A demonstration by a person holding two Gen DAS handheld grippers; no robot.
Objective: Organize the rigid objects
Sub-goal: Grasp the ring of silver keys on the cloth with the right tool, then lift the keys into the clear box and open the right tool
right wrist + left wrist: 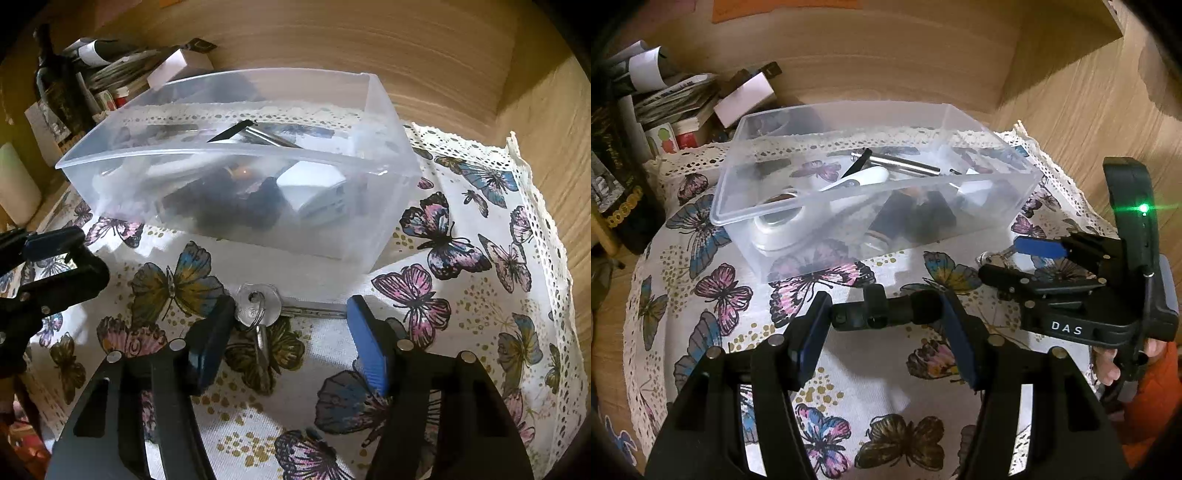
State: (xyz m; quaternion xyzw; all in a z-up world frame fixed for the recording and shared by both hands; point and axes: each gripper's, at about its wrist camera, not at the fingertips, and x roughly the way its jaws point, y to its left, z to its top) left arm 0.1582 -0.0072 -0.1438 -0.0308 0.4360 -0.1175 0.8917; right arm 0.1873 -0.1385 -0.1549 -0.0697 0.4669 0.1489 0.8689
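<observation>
A clear plastic box (990,214) (384,206) stands on the butterfly tablecloth and holds several items: a metal rod, a white tape roll, a white adapter, dark objects. My left gripper (882,317) is open with a black cylindrical object (886,312) lying between its fingertips on the cloth. My right gripper (291,314) is open around a pair of silver keys (258,310) lying on the cloth just in front of the box. The right gripper also shows in the left wrist view (1027,254), with the keys (988,256) at its tips.
The round table (480,332) has a lace-edged cloth. Stacked books, boxes and a dark bottle (55,85) crowd the back left. A wooden wall (886,55) rises close behind the box. The table edge (546,206) curves at right.
</observation>
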